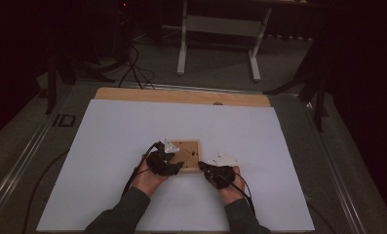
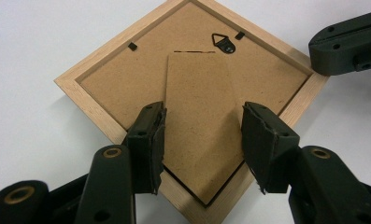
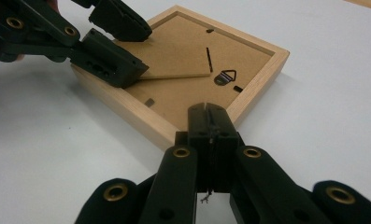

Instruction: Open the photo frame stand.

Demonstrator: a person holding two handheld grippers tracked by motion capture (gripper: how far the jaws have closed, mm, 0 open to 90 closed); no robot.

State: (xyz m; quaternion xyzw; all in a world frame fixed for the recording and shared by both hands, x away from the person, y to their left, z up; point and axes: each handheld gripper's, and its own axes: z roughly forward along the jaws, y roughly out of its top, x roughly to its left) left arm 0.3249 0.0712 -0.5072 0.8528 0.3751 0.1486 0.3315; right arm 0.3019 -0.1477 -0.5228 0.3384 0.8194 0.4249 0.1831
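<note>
Left gripper view: left tongs (image 2: 204, 147) apart astride the frame's (image 2: 92, 100) stand flap (image 2: 199, 126), right tongs (image 3: 210, 125) together; closing to lift it seems next.

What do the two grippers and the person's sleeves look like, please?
Both the left gripper and the right gripper are black, with angular jaws and brass-coloured rings at the joints. The left gripper's pads look worn at the edges. Each carries a pale three-cornered plate on top, and a black cable trails back from it. The sleeves are dark grey-green.
</note>
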